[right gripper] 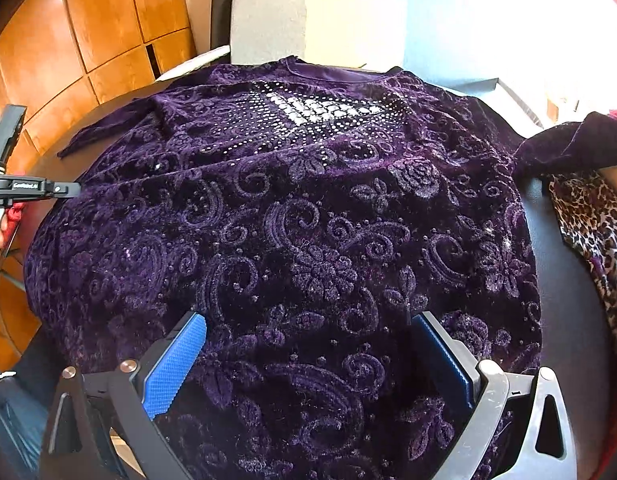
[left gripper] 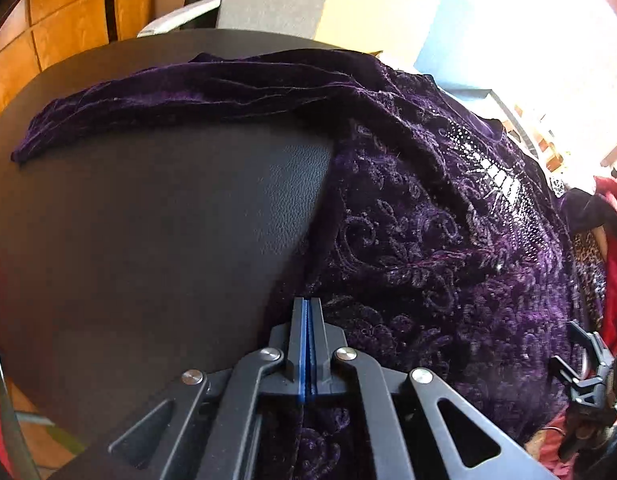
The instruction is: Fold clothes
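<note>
A dark purple velvet top (right gripper: 308, 220) with a rhinestone patch (right gripper: 316, 108) on the chest lies spread front up on a black round table (left gripper: 148, 220). One sleeve (left gripper: 168, 100) stretches out to the left, and the other sleeve (right gripper: 568, 140) lies off to the right. My left gripper (left gripper: 307, 308) is shut, its tips at the top's (left gripper: 448, 240) left side edge; I see no cloth between the pads. From the right wrist view the left gripper (right gripper: 68, 189) shows at that same edge. My right gripper (right gripper: 308, 340) stands wide open over the lower part of the top.
A leopard-print cloth (right gripper: 588, 220) and a red cloth (left gripper: 616, 280) lie at the table's right side. A grey chair (right gripper: 268, 20) stands behind the table, with wooden wall panels (right gripper: 68, 40) at the back left. Bare tabletop (right gripper: 560, 280) shows right of the top.
</note>
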A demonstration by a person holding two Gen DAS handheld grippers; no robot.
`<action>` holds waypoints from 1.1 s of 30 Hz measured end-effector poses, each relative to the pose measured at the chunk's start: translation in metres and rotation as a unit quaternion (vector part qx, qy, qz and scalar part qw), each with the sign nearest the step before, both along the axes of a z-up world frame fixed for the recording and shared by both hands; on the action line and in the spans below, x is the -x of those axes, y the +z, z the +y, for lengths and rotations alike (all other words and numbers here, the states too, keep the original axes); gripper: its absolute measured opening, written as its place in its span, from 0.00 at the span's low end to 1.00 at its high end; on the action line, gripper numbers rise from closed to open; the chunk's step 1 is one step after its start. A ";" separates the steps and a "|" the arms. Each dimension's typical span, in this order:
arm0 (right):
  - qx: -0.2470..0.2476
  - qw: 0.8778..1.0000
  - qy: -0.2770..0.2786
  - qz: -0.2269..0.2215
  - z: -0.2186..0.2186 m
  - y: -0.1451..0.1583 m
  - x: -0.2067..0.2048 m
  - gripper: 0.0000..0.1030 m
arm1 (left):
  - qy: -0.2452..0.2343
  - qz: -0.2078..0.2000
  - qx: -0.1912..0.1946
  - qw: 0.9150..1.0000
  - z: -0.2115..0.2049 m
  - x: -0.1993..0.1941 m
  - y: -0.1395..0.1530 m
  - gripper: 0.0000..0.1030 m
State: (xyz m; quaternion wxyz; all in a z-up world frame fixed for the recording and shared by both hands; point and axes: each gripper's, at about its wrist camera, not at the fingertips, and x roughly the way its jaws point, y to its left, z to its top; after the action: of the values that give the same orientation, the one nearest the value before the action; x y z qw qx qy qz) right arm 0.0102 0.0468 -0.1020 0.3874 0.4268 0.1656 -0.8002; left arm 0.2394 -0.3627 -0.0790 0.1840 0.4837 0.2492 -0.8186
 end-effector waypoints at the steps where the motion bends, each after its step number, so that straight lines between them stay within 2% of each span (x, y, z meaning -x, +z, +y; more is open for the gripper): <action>1: 0.007 1.000 0.001 -0.009 -0.001 0.004 0.006 1.00 | 0.003 0.008 0.003 1.000 -0.004 -0.001 0.008 0.02; 4: 0.033 0.999 0.000 -0.030 -0.003 0.017 0.022 1.00 | 0.009 0.051 0.013 0.999 -0.014 0.009 0.037 0.05; 6: 0.057 0.998 -0.003 -0.021 -0.007 0.033 0.037 1.00 | 0.009 0.073 0.017 0.997 -0.023 0.025 0.053 0.07; 10: 0.075 0.997 -0.008 0.006 -0.027 0.058 0.069 1.00 | -0.015 0.096 0.040 0.995 -0.030 0.073 0.076 0.08; 13: 0.077 0.997 -0.017 0.010 -0.049 0.065 0.104 1.00 | -0.049 0.102 0.061 0.992 -0.026 0.120 0.080 0.08; 16: 0.069 0.997 -0.034 0.002 -0.075 0.064 0.135 0.99 | -0.077 0.092 0.074 0.990 -0.022 0.165 0.069 0.08; 18: 0.055 0.998 -0.043 -0.002 -0.091 0.059 0.160 0.98 | -0.081 0.068 0.087 0.991 -0.025 0.192 0.052 0.08; 22: 0.007 0.997 -0.073 -0.006 -0.121 0.035 0.204 0.96 | -0.058 0.013 0.113 0.992 -0.033 0.229 0.016 0.08; 24: -0.016 0.996 -0.079 -0.027 -0.134 0.018 0.222 0.93 | -0.033 0.000 0.125 0.992 -0.052 0.234 0.003 0.09; 26: -0.026 0.997 -0.071 -0.011 -0.148 0.012 0.226 0.96 | -0.019 0.000 0.134 0.991 -0.064 0.236 -0.001 0.09; 33: -0.005 0.999 -0.053 0.008 -0.208 0.014 0.224 0.99 | 0.009 -0.017 0.202 0.979 -0.099 0.239 -0.004 0.10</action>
State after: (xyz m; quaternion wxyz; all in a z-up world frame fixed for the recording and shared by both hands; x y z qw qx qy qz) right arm -0.2140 -0.1610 -0.0885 0.3405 0.4304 0.1502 -0.8224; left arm 0.0006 -0.4614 -0.0833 0.2893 0.4483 0.0794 -0.8420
